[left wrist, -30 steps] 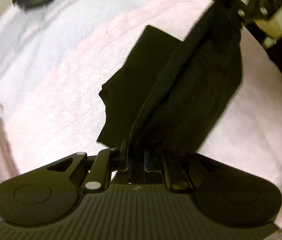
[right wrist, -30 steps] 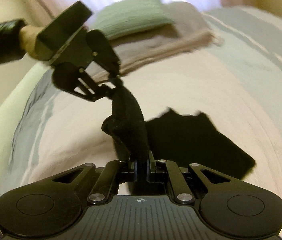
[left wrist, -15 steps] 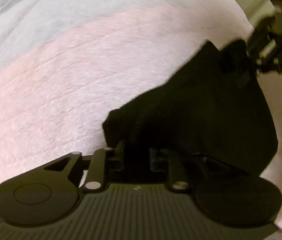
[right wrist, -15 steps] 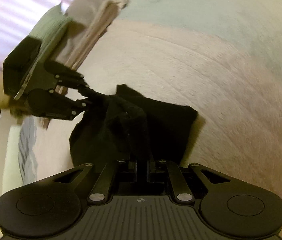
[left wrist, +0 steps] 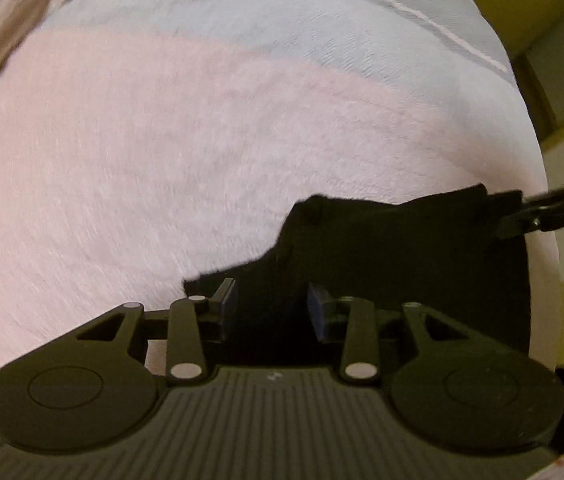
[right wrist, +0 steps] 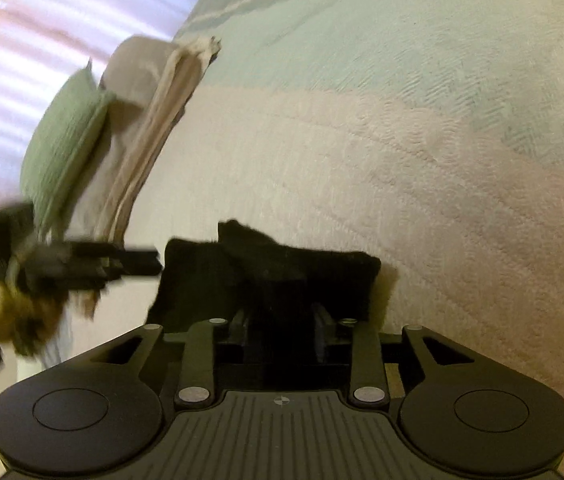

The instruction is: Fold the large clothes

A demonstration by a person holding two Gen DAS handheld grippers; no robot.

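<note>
The black garment (left wrist: 402,264) lies folded on the pink blanket (left wrist: 162,180), at the 4 o'clock area of the left wrist view and at the 6 o'clock area of the right wrist view (right wrist: 278,276).

Left gripper (left wrist: 272,308): the jaws stand apart, with both blue pads (left wrist: 319,310) visible on either side of the dark cloth. The fabric sits between the pads, but no clamping is evident. In the right wrist view the same gripper (right wrist: 138,258) appears at 9 o'clock, blurred, its tip next to the near edge of the garment.

Right gripper (right wrist: 280,324): the jaws stand partly apart, with black fabric occupying the gap between them. Whether the pads press on the cloth cannot be determined, since the dark fabric merges with the dark fingers. In the left wrist view this gripper (left wrist: 522,220) enters from 3 o'clock, its tip at the garment's far corner.

Beyond the pink blanket, a pale blue-green bedspread (right wrist: 442,40) covers the area toward 12 o'clock. A stack of folded beige cloth (right wrist: 142,120) with a green cushion (right wrist: 62,140) against it lies at 10 o'clock in the right wrist view, well apart from the garment.
</note>
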